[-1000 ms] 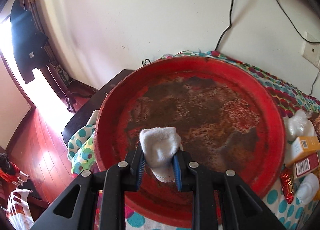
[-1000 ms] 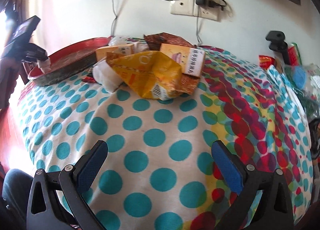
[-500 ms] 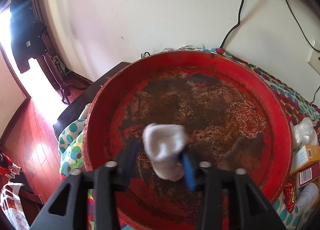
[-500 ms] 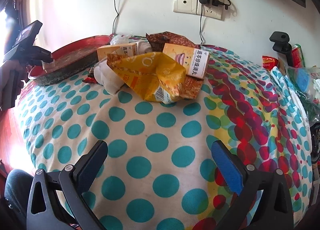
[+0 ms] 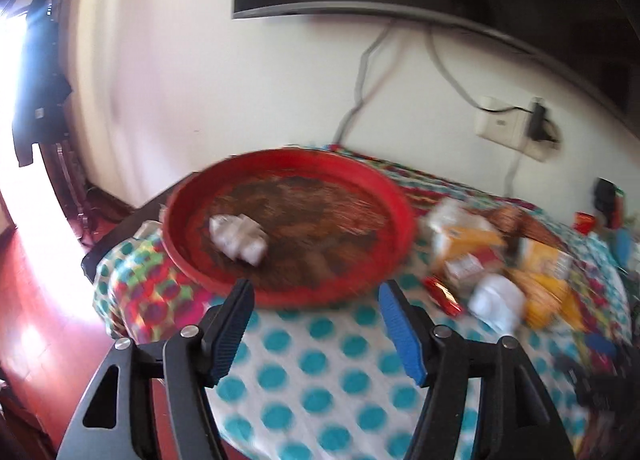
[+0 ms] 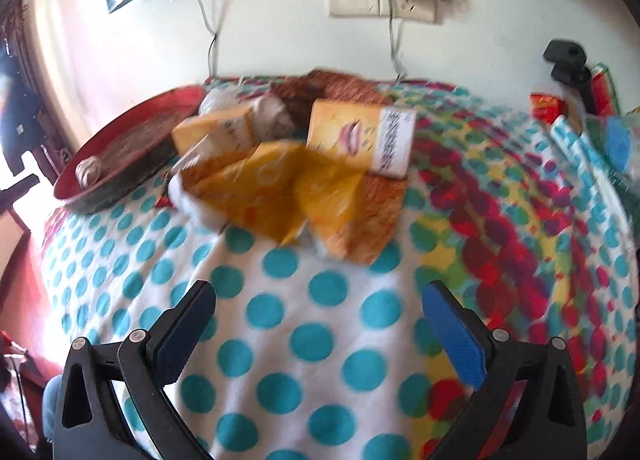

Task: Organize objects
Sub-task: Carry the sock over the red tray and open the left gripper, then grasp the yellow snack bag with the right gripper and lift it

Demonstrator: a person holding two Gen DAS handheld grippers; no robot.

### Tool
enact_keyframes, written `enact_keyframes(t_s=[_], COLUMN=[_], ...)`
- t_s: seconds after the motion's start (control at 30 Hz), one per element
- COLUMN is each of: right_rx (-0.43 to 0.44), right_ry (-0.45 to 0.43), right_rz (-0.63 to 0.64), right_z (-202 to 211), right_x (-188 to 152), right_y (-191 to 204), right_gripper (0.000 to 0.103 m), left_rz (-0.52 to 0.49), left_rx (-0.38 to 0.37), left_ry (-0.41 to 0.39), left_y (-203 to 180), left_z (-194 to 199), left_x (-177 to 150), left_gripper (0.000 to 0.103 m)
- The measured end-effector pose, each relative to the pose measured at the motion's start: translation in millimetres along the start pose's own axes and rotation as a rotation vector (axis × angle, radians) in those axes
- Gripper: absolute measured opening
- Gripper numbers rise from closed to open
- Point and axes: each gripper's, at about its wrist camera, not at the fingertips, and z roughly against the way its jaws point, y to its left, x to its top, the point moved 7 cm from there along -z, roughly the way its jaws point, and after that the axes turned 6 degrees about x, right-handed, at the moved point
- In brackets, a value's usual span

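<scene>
With the white sock [image 5: 239, 239] lying loose in the red tray [image 5: 394, 195], left gripper [image 5: 316, 334] has just opened, empty; right gripper [image 6: 318, 334] wide, empty. Next, prob.: fetch from pile [image 6: 280, 175] w/ either.

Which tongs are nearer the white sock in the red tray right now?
Left. The left tongs sit just short of the tray holding the sock; the right tongs are farther, facing the box pile.

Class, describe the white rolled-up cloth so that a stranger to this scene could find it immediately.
Find the big round red tray at the left end of the polka-dot tablecloth. The white rolled-up cloth lies inside it, near its left rim. It is the only thing in the tray; the boxes and wrappers are heaped outside, to its right.
</scene>
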Motion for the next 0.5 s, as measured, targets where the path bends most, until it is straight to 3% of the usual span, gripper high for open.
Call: enact_keyframes(t_s=[0.13,0.27,0.43,0.5], right_rx=[-0.013,-0.021,-0.069,-0.024], right_ry=[0.026,0.065,0.147,0.160], right_rz=[0.040,0.120,0.238,0.235], right_z=[-11.8,-31.4,-66.7,-76.2], right_x=[20.6,33.3,36.7,38.8], right_y=[0.2,14.5,24.0,25.0], right_gripper=[0.103,0.103,0.102,0.092], left_rz=[0.015,-0.048,-0.028,-0.027], left_rx=[-0.105,-0.115,-0.149,-0.157], left_ry=[0.030,0.035,0.051,0.034], left_y=[-23.4,-36.4,-38.3,-37.9], left_z=[22.1,29.1,31.9,35.7], left_x=[-38.2,-57.8,-69.6,-68.2], left_gripper=[0.068,0.068,0.068,0.068])
